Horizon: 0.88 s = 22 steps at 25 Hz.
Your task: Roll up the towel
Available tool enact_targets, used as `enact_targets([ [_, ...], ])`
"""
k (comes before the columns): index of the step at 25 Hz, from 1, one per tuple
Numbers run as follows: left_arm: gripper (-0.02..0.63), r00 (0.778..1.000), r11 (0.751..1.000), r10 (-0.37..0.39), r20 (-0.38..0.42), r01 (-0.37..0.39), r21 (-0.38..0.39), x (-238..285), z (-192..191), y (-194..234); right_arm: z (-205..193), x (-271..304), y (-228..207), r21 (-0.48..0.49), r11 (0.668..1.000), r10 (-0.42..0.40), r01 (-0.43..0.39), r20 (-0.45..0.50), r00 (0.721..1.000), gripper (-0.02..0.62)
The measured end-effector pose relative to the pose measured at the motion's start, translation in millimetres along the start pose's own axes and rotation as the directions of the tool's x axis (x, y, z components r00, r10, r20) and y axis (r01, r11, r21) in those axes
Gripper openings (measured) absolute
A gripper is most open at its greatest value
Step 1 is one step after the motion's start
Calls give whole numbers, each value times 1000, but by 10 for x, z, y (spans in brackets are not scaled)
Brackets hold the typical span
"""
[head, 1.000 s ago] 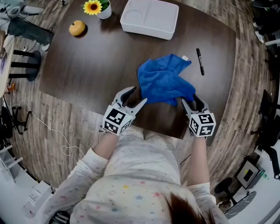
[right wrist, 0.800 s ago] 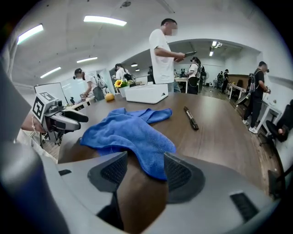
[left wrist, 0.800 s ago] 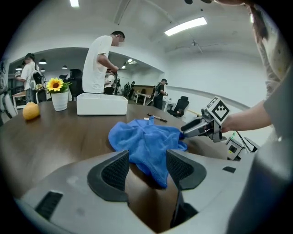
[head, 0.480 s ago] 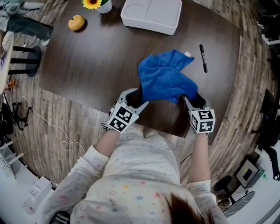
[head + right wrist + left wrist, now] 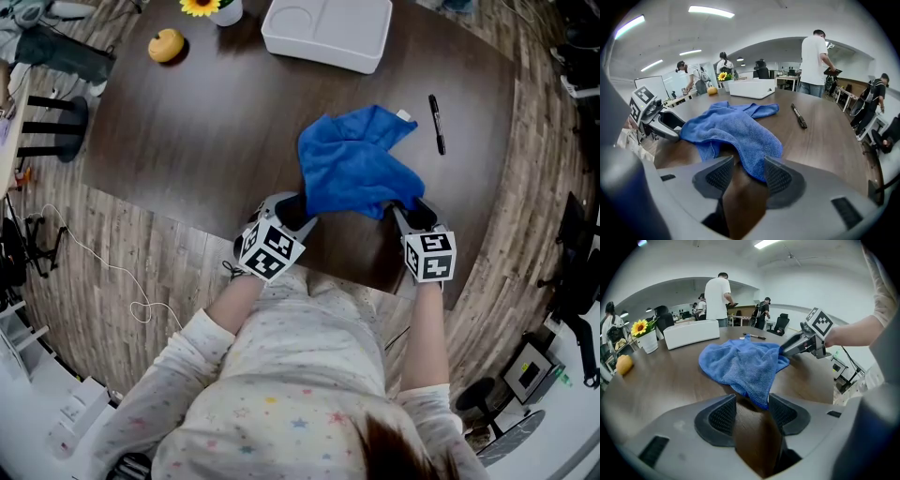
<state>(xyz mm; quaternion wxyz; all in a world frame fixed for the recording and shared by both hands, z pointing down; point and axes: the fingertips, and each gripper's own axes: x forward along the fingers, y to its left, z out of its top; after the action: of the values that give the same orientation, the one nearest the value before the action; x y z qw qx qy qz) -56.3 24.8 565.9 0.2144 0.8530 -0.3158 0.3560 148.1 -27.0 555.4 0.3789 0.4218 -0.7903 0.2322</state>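
The left hand-held gripper (image 5: 289, 208) and the right hand-held gripper (image 5: 410, 211) are both released, jaws apart, at the near edge of the worktop (image 5: 197, 122). The crumpled blue towel (image 5: 352, 164) lies just ahead of them. Its near hem runs left to right between the two, with a corner reaching into each gap. Neither is nearer, so closing on those corners looks like the next move.

The dark wooden table (image 5: 206, 131) in front of me carries five things. A blue towel (image 5: 352, 164) lies crumpled near my edge, right of the middle. A black pen (image 5: 436, 124) lies just beside its far right corner, not touching it. At the far edge sits a white tray (image 5: 328, 33). Left of it stand a sunflower pot (image 5: 225, 11) and a yellow fruit (image 5: 166, 44), both well apart from the towel.
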Motion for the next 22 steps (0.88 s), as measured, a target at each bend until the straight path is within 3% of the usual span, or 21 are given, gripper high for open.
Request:
enact_targets([
  [5,176,1000,999,-2,-27,3,49,19,-3,28,-21,-3,-36,-2,1000,-29,29,-15,999,142],
  [9,27,997,995,-62,-54,66,70,20,-15,-37,-58,-29,16,13,1000,-20,20,-40,999,73],
  [11,23,996,995,-81,-43,83,57,9,25,-36,-59,-40,44,15,1000,-14,15,-43,999,29],
  [14,21,997,996,-74,0,74,57,-67,155,56,8,-111,55,32,999,-17,18,-11,1000,25],
  [22,20,985,998,-39,165,31,49,-559,838,545,717,-553,20,77,995,-70,57,186,980,23],
])
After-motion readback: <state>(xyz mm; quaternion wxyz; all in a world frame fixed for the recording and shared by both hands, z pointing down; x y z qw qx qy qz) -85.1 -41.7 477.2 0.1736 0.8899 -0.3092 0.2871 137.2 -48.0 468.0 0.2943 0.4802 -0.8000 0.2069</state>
